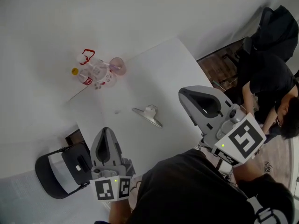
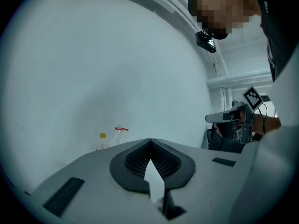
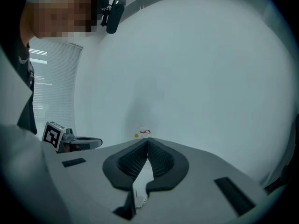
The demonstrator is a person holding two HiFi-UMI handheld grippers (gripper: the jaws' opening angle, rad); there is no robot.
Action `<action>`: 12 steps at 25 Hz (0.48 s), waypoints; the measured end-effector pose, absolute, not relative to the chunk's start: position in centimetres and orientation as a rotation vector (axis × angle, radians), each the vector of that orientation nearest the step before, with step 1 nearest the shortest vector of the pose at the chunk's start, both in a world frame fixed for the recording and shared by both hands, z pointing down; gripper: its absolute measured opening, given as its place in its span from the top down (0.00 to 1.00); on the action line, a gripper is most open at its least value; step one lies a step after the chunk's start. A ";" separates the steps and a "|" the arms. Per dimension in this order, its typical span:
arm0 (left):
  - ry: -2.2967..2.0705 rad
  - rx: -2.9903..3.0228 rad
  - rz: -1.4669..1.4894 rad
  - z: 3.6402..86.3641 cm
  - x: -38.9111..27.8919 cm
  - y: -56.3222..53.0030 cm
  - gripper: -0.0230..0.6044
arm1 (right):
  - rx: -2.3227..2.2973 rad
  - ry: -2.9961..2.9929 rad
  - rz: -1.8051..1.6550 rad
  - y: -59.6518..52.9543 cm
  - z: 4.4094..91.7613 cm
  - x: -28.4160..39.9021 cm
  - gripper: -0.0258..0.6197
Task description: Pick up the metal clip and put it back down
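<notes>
The left gripper (image 1: 106, 133) has its jaws closed tip to tip with nothing between them; through the slot below the tips only bare white table (image 1: 163, 69) shows. The right gripper (image 1: 186, 96) is likewise closed and empty. Both are held above the near edge of the table and point away from the person, toward the far side.

The metal clip (image 1: 148, 115) lies flat on the table between the two grippers and a little farther out than either pair of tips. It is to the right of and beyond the left gripper, and to the left of the right one. Its long axis runs slantwise, from far-left to near-right, and a raised loop stands up near its middle. In the head view it sits about as close to one gripper as to the other, so I cannot call either one nearer.

A clip resting on the table with both grippers empty fits a clip waiting to be lifted as well as one already set back down.

At the table's far left corner stand a few clear plastic bottles (image 1: 91, 74), one with a yellow cap, and a pinkish clear cup (image 1: 117, 65) is just to their right. I cannot make out what they hold.
</notes>
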State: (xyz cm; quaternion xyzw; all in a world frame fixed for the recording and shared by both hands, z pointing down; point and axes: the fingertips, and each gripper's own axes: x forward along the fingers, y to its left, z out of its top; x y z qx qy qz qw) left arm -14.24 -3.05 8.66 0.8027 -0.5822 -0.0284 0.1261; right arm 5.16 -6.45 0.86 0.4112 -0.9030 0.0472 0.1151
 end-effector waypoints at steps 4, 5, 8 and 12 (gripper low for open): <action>-1.685 2.340 -0.070 8.9 -13.8 -3.1 0.94 | 1.193 -2.655 0.138 -6.7 0.9 4.8 0.93; -1.684 2.338 -0.069 9.0 -13.8 -3.1 0.94 | 1.187 -2.657 0.138 -6.7 1.1 4.7 0.93; -1.684 2.334 -0.064 9.2 -13.8 -3.1 0.94 | 1.170 -2.663 0.144 -6.8 1.4 4.5 0.93; -1.688 2.333 -0.062 9.2 -13.8 -3.1 0.94 | 1.164 -2.660 0.141 -6.7 1.5 4.5 0.93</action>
